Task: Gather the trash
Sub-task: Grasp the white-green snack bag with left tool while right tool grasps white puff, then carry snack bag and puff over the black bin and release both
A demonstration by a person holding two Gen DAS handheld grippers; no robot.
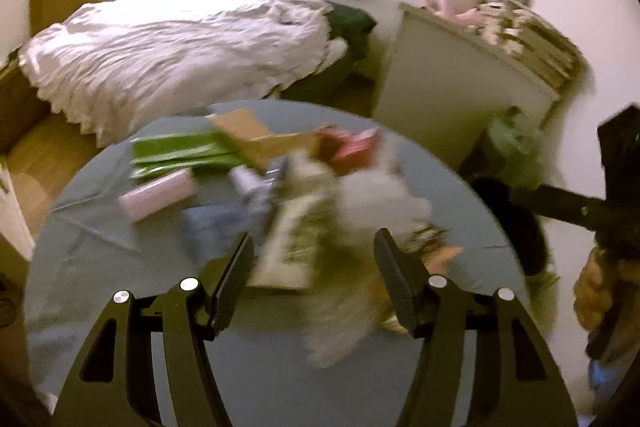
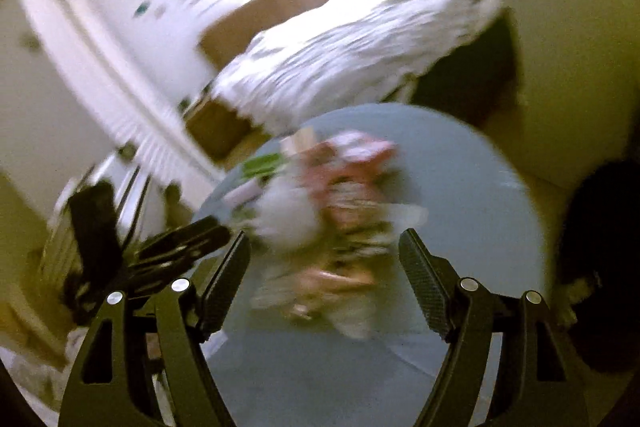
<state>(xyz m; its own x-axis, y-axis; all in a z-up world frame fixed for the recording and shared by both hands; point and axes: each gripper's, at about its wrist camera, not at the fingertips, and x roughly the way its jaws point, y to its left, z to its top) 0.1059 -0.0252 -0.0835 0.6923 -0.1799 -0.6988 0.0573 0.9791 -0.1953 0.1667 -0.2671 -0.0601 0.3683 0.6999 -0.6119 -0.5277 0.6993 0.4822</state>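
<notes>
While both views smear with motion blur, clear enough: left gripper (image 1: 314, 259) spread wide, nothing between the jaws, hovering over the near edge of the trash pile (image 1: 304, 187). Right gripper (image 2: 324, 259) likewise wide and empty, poised over the same heap from the other side. Pile sitting mid-way on a round table (image 1: 100, 287) under a blue-grey cloth: green packet (image 1: 180, 151), pink packet (image 1: 158, 197), brown cardboard piece (image 1: 256, 139), red-pink wrapper (image 1: 352, 143), crumpled white paper (image 1: 380, 203), printed carton (image 1: 296, 243). Approach step, by the look of it; nothing lifted yet, no bag or bin identifiable in either view. Next move likely calls for lowering onto a single piece at the heap's near edge, closing on a raised fold rather than flat card, and avoiding a clash between the two tools, close together here. No brand, label or lettering legible anywhere; print on the carton present but blurred beyond reading. Behind: bed with white quilt (image 1: 168, 51), white cabinet (image 1: 452, 87).
</notes>
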